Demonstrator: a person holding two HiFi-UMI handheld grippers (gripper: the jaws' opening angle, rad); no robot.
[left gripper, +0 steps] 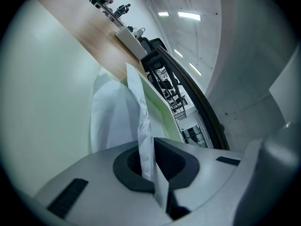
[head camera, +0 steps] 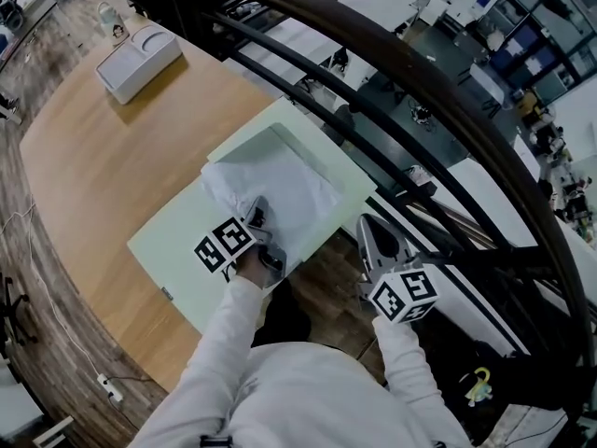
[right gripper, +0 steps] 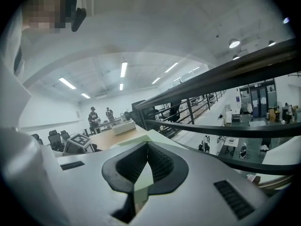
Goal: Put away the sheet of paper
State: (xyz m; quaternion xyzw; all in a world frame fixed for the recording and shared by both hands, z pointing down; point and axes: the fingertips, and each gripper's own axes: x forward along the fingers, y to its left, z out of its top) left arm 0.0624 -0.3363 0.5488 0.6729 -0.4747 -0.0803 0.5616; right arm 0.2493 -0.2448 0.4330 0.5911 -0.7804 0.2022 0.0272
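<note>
A white sheet of paper (head camera: 284, 187), somewhat crumpled, lies on an open pale green folder (head camera: 173, 243) at the near edge of the wooden table (head camera: 103, 166). My left gripper (head camera: 256, 207) is shut on the sheet's near edge. In the left gripper view the sheet (left gripper: 115, 121) runs edge-on out of the closed jaws (left gripper: 149, 161), beside the green folder (left gripper: 42, 88). My right gripper (head camera: 365, 222) sits at the folder's right edge, just off the table. Its jaws (right gripper: 146, 150) are shut on a strip of the green folder (right gripper: 151, 137).
A white box (head camera: 138, 60) stands at the table's far left end. A black curved railing (head camera: 420, 96) runs close along the table's right side, with a drop to a lower floor beyond. A cable (head camera: 51, 311) lies on the floor at left.
</note>
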